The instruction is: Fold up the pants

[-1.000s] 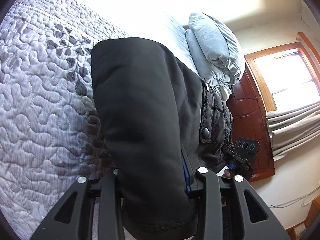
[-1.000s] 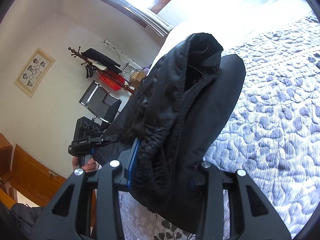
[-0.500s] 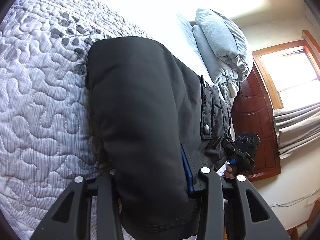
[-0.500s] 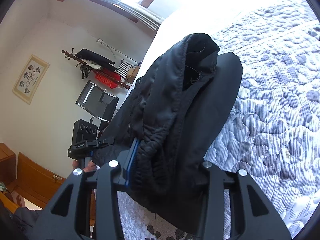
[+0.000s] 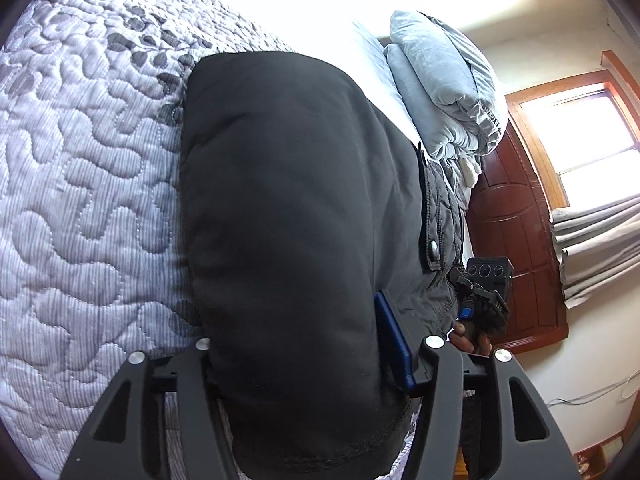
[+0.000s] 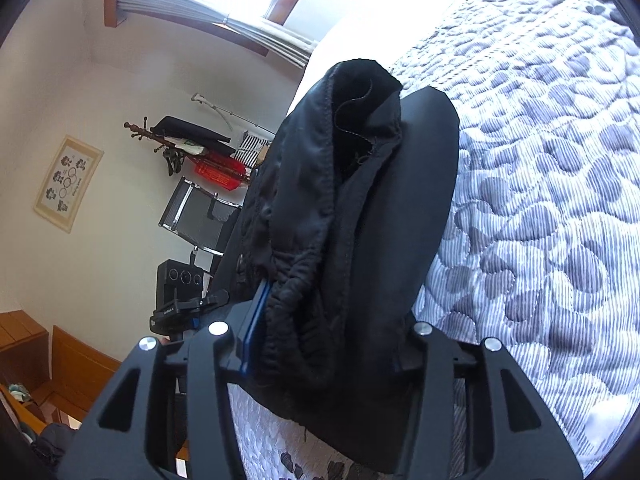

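L gripper [image 5: 308,364] is clamped on the black pants [image 5: 288,220], fabric bulging between its fingers; R gripper [image 6: 320,344] pinches the bunched waistband end. Over the last sec both views tipped a bit and the quilted bedspread [image 5: 92,168] looms larger behind the cloth (so prob. being lowered toward it). Pants hang doubled btwn the grippers, above the bed — fold seems mid-way, lay-down next.

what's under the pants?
Quilted bedspread shows beside and beyond the black pants, held by left gripper and right gripper. Whatever lies directly beneath is covered.
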### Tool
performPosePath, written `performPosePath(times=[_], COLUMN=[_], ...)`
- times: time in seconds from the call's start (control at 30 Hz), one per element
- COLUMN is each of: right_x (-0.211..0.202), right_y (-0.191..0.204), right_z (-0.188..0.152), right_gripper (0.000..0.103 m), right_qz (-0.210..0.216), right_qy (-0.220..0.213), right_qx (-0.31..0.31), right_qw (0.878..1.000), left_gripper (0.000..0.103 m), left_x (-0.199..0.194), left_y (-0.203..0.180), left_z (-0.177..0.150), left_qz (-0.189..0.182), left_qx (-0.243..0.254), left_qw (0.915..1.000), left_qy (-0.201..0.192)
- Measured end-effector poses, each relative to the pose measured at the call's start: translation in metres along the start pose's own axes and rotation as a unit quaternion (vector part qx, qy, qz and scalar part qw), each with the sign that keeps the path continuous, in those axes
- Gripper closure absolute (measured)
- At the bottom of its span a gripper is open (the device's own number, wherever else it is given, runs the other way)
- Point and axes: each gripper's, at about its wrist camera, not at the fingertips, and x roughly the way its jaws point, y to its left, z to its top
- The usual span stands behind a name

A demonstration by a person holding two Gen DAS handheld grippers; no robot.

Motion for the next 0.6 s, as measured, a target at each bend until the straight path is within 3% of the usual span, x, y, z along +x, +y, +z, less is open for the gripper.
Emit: performPosePath(times=[0.37,0.5,0.6], right_x=[-0.007,-0.021,-0.036], right_y=[-0.003,0.005,0.022], right_z=[-0.009,-0.017,-0.027], right_gripper=[0.036,0.02,0.014], right_qz=[0.002,-0.037,-0.08], right_qy=[-0.023,-0.041,-0.061], right_qx=[0.006,0.0,-0.018], right_qw=[1.0,0.998,0.995], left_gripper=[0.029,0.012,0.008], left_x=[0.001,-0.016,-0.033], left_y=[0.01,-0.001,-0.017], left_z=[-0.002,-0.003,-0.01], left_qz=[0.007,0.074,0.131], left_qx=[-0.004,0.007,0.027], left_qw=[0.9999,0.9965,0.989], left_qy=[-0.008,-0.038,-0.063])
